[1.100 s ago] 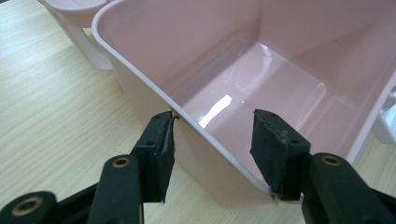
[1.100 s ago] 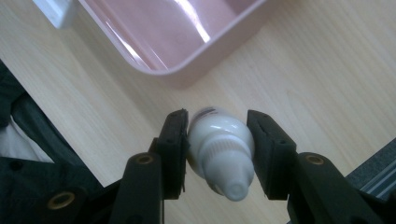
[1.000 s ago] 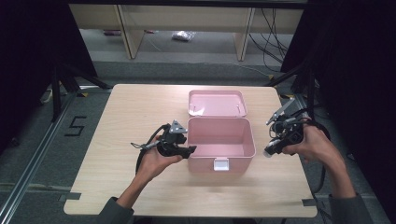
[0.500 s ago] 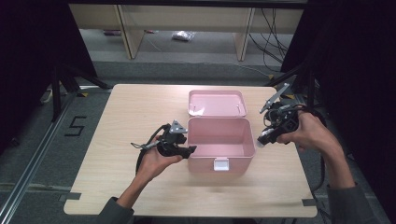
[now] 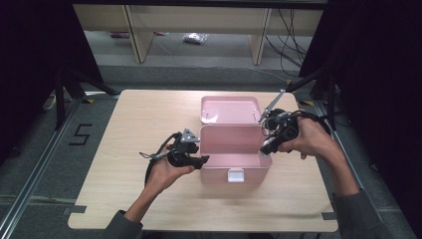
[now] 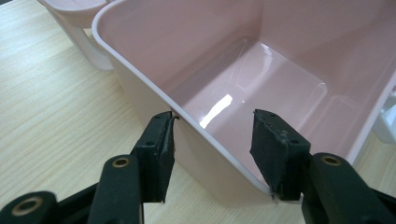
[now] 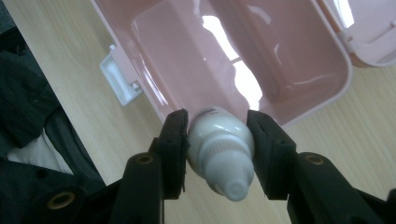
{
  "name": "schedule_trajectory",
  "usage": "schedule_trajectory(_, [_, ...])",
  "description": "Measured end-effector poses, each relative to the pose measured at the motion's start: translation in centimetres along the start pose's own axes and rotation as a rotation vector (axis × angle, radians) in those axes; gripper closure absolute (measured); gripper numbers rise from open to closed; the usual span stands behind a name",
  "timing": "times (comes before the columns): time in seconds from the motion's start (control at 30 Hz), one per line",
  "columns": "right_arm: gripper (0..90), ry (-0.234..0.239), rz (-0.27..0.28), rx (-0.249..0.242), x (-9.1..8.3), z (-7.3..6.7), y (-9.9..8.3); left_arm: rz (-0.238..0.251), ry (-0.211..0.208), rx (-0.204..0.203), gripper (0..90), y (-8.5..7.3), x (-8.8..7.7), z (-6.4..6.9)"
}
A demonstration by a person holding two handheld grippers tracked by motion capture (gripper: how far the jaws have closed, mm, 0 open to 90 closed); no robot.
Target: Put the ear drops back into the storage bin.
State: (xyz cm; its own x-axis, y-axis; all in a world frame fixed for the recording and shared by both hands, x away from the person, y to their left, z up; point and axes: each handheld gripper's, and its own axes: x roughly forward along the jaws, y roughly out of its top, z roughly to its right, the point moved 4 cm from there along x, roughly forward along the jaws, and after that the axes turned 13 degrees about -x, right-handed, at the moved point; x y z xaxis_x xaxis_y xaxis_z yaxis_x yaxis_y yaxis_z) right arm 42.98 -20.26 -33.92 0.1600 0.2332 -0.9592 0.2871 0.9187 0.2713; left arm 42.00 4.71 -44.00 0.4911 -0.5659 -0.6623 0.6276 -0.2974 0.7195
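Two grippers work at a pink box (image 5: 234, 149) standing open on the table (image 5: 124, 199). The right gripper (image 7: 218, 133) clenches a small white bottle (image 7: 219, 149), nozzle toward the camera, above the box's rim. The print on the bottle is too blurred to read. The left gripper (image 6: 212, 140) straddles the box's side wall; whether it pinches is unclear.

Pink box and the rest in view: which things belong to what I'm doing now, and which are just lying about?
In the job:
- pink box, open, its wall between the left gripper's jaws
- white bottle, clamped in the right gripper above the box
- box lid, folded back

Lying about:
- small bag on the floor beyond the table
- cables on the floor
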Motion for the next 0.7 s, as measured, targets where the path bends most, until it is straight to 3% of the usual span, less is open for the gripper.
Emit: schedule_trajectory(0.7, [60.4,0.058,-0.059,-0.009,6.3,0.5,1.5,0.001,0.001,0.001,48.9,0.0,0.0,0.0])
